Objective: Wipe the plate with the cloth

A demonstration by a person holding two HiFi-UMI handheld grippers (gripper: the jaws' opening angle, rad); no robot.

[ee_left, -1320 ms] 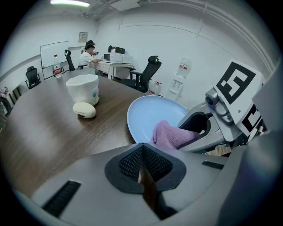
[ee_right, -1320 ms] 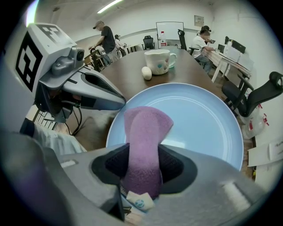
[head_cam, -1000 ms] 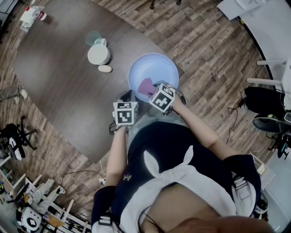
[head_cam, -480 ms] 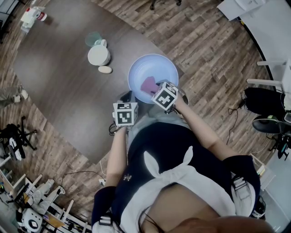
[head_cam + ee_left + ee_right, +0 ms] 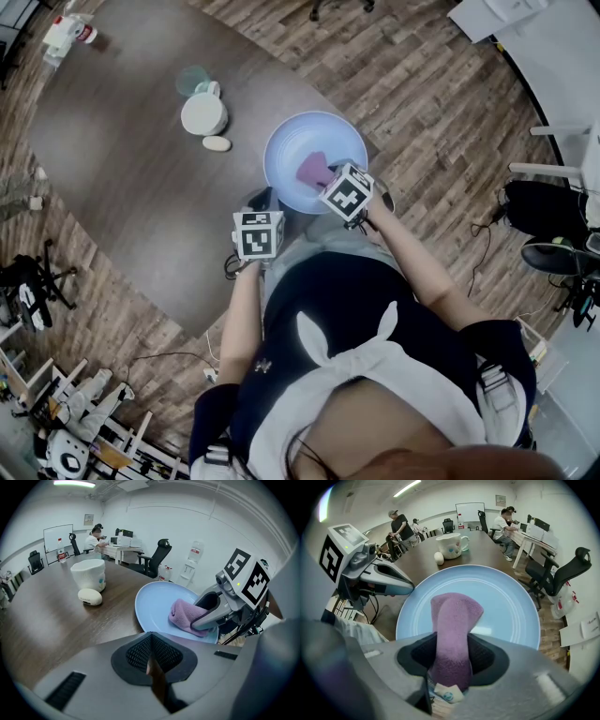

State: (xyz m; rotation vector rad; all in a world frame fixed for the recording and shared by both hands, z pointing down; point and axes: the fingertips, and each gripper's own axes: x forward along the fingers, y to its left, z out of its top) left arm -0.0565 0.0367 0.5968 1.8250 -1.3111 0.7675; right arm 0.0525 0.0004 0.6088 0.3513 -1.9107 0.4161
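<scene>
The right claw (image 5: pixel 451 665) is clamped on the purple cloth (image 5: pixel 453 613), whose free end rests on the pale blue plate (image 5: pixel 511 602), toward its 6 o'clock side. The left claw (image 5: pixel 151 660), jaws together and empty, hangs at the plate's 7 o'clock, by the edge of the counter (image 5: pixel 141 187). A white mug (image 5: pixel 203 113) stands at the plate's 10 o'clock.

Near rim of plate (image 5: pixel 281 155) behind right gripper (image 5: pixel 330 182)

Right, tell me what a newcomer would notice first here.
The pale blue plate sits at the near edge of the dark table, with a purple cloth held on it by the right gripper. The left gripper hangs left of it, shut and empty.
</scene>
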